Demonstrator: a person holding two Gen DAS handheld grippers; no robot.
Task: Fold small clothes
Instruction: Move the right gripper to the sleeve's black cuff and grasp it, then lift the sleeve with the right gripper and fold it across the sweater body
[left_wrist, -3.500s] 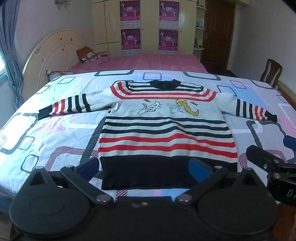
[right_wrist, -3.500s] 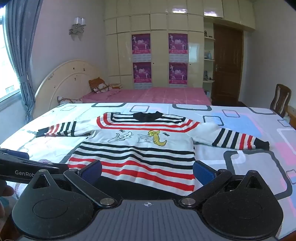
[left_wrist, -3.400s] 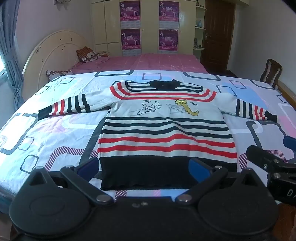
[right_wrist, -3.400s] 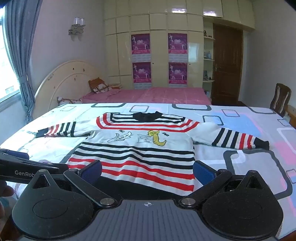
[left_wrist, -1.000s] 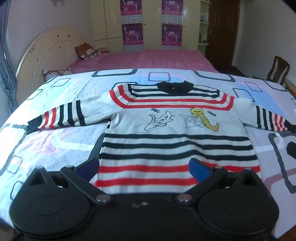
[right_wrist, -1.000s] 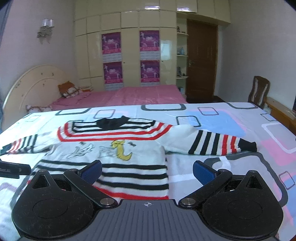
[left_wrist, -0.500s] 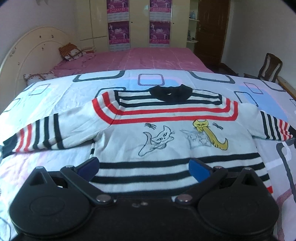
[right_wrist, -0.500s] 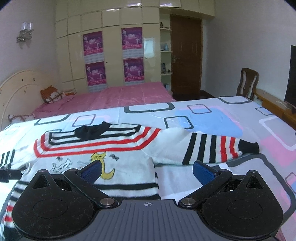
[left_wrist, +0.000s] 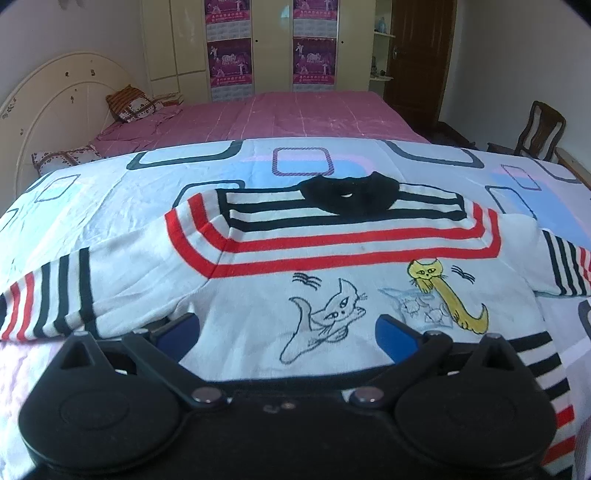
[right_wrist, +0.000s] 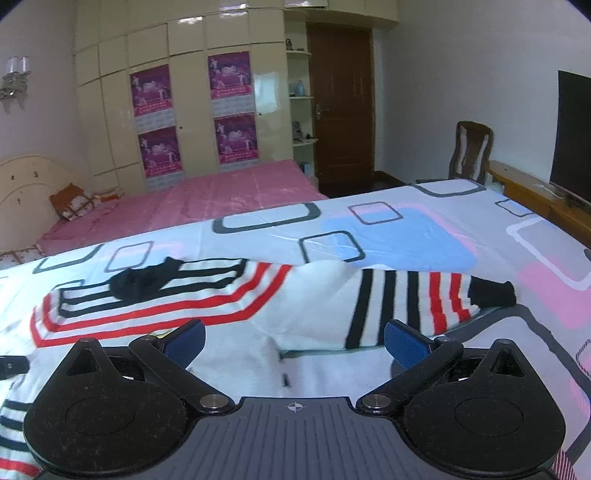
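The left claw (left_wrist: 286, 326) stands wide open, its blue pads spread over the chest of the white knitted child's sweater with red and black stripes and cat drawings (left_wrist: 332, 273), close above the cloth near the left armpit. The right claw (right_wrist: 293, 338) is likewise open and holds nothing; it hovers over the sweater's right shoulder, where the striped right sleeve (right_wrist: 402, 295) runs out to its black cuff.

The sweater lies face up and spread flat on the bed's white sheet printed with pink, blue and grey squares (left_wrist: 110, 199), black collar (left_wrist: 347, 194) away from the cameras, both sleeves stretched sideways. It looks light, soft and limp: a knit that will sag and drape from whatever point is pinched, and may drag the sheet's wrinkles with it, but has nothing fragile about it. Good holds would probably be a pinch of both layers at the shoulder seam or at the cuff of the sleeve, so that the sleeve can be laid across the body.

Compared with three and a half seconds ago, both claws have travelled from the black hem at the near edge up to chest and shoulder level, the right swinging towards its sleeve. The sweater itself has not shifted.
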